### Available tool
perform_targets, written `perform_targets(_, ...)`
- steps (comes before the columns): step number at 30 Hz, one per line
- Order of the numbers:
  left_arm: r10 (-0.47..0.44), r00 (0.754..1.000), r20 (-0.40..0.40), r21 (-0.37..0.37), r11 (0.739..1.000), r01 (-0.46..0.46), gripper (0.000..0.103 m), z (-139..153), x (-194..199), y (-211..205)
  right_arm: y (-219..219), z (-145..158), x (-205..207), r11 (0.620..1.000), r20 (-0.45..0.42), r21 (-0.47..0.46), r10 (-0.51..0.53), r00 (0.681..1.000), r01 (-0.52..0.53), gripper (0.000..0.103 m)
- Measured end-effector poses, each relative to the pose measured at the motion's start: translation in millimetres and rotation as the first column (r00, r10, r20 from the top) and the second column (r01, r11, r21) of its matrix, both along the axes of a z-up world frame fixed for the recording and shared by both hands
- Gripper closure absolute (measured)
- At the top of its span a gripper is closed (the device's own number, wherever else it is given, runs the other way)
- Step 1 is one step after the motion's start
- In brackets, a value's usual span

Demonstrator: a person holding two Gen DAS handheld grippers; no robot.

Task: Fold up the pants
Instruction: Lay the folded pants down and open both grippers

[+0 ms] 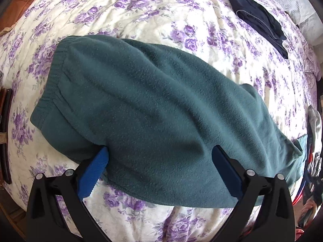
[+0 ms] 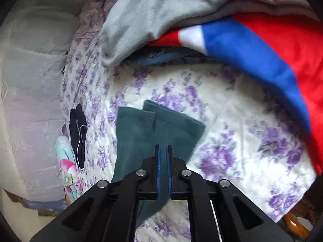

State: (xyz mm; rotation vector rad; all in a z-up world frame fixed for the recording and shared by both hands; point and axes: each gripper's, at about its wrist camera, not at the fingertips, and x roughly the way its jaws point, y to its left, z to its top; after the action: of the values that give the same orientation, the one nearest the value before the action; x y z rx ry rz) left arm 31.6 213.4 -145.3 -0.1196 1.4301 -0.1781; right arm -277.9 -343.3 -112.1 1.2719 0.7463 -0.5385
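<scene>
While the left tongs stand spread wide with nothing between the blue pads, the near edge of the teal fleece pants lies in the gap, so they hover over the cloth without gripping it. Across the floral purple-and-white bedspread the pants stretch from the elastic waistband at nine o'clock toward the legs at four o'clock. At one o'clock, well apart, lies a dark navy folded garment.

From the right wrist, the right tongs are pressed together, pinching the leg cloth, with the two cuffs fanned beyond at twelve o'clock. Farther off sit a grey cloth and a red, white and blue fleece.

The fleece looks soft, thick and light, probably not slippery; take hold at waistband corners and hems.
</scene>
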Motion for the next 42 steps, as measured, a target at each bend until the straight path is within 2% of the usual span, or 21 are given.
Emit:
perform_targets(1,-0.002,1.000,-0.001,0.007,1.000,0.002,0.004,0,0,-1,1,0,10,1.000,0.000,-0.005,0.019,1.000,-0.019,0.091)
perform_targets(5,-0.012,1.000,0.004,0.020,1.000,0.012,0.004,-2,1,-8,-7,-10,28,1.000,-0.032,-0.015,-0.017,0.999,0.016,0.076)
perform_targets(10,-0.012,1.000,0.019,0.018,1.000,0.011,0.004,-2,-1,-10,-14,-23,42,0.999,-0.045,0.000,-0.035,0.998,0.035,0.072)
perform_targets(12,-0.005,1.000,0.026,0.014,1.000,0.005,0.004,-2,-2,-8,-15,-24,42,1.000,-0.031,-0.005,-0.030,0.999,0.030,0.080)
perform_targets(13,-0.003,1.000,0.029,0.016,1.000,0.002,0.004,-2,-2,-9,-15,-22,43,1.000,-0.016,-0.008,-0.022,1.000,0.021,0.100)
perform_targets(16,-0.007,1.000,0.030,0.022,1.000,0.006,0.004,-2,-3,-8,-10,-6,37,0.999,0.028,-0.029,-0.019,0.999,0.020,0.101)
perform_targets(18,-0.007,1.000,0.028,0.018,1.000,0.007,0.005,-1,-3,-8,-6,16,27,0.998,0.060,-0.056,-0.007,0.998,0.010,0.101)
perform_targets(21,0.001,1.000,0.025,0.001,1.000,-0.001,0.005,0,-4,-2,-7,35,2,0.996,0.056,-0.089,-0.026,0.998,0.031,0.101)
perform_targets(23,0.006,1.000,0.022,-0.005,1.000,-0.006,0.005,0,-3,1,-16,22,-17,0.996,-0.006,-0.080,-0.042,0.999,0.041,0.101)
perform_targets(26,0.002,1.000,0.020,0.019,1.000,-0.002,0.004,-2,-3,-1,-23,-25,-34,0.996,-0.057,0.065,-0.053,0.997,0.057,0.097)
perform_targets(29,-0.024,1.000,0.009,0.039,0.999,0.024,0.004,-2,-2,-5,-12,-23,-51,0.990,0.012,0.087,-0.115,0.993,0.114,0.095)
perform_targets(30,-0.020,1.000,0.011,0.026,0.999,0.020,0.005,-1,-3,-2,-10,-19,-53,0.991,0.013,0.079,-0.112,0.994,0.111,0.091)
perform_targets(32,-0.001,1.000,0.012,-0.003,1.000,0.001,0.005,1,-3,2,-7,-14,-53,0.993,-0.008,0.063,-0.102,0.995,0.103,0.056)
perform_targets(33,0.018,1.000,0.012,-0.028,0.999,-0.018,0.005,3,-2,6,-6,-13,-52,0.994,-0.007,0.058,-0.096,0.995,0.096,0.051)
perform_targets(37,0.101,0.995,0.000,-0.130,0.987,-0.100,0.005,7,-3,26,-11,-20,-34,0.994,0.006,0.059,-0.093,0.996,0.092,0.050)
perform_targets(39,0.128,0.992,-0.012,-0.170,0.977,-0.129,0.005,8,-2,34,-14,-34,-26,0.993,-0.026,0.069,-0.090,0.996,0.092,0.051)
perform_targets(42,0.166,0.986,-0.026,-0.216,0.962,-0.167,0.005,9,-5,46,-16,-40,-29,0.986,-0.010,0.081,-0.149,0.989,0.149,0.062)
